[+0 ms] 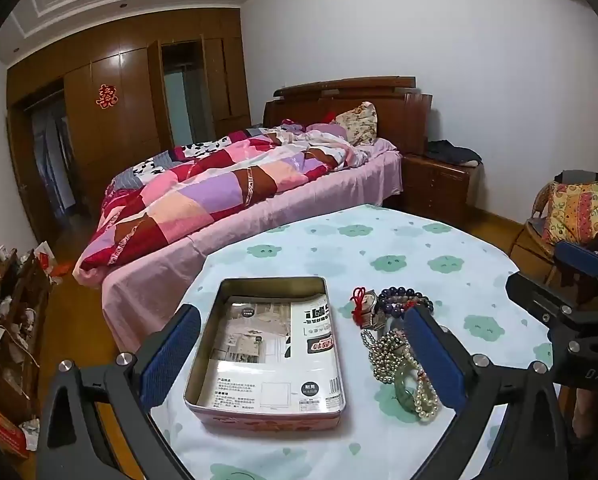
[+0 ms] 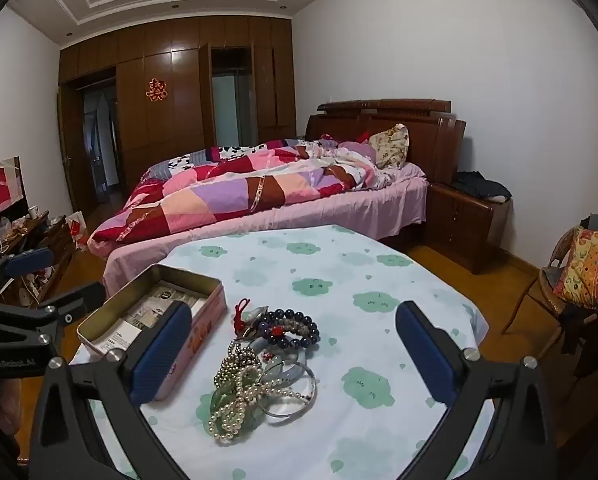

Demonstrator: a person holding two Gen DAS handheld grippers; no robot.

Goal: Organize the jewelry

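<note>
Lying beside one tin [image 1: 267, 344], perhaps six tangled jewelry pieces [image 2: 259, 364]; both grippers [image 1: 303, 356] [image 2: 295, 356] gape wide, empty.

The left gripper [image 1: 303, 360] is hovering over the table [image 1: 399, 248] with its jaws standing wide apart, holding nothing. A tin [image 1: 269, 348] is lying open between the blue pads [image 1: 171, 356], with printed paper [image 1: 275, 344] lining its floor. The jewelry [image 1: 395, 344] is lying heaped just right of the tin, partly behind the right pad: dark beads [image 1: 407, 298], a red cord [image 1: 359, 300], pearls [image 1: 425, 396] and a green bangle [image 1: 405, 390]. The right gripper [image 1: 571, 280] is showing at the right edge, its jaw state unclear. A bed [image 1: 235, 200] is standing beyond the table.
</note>
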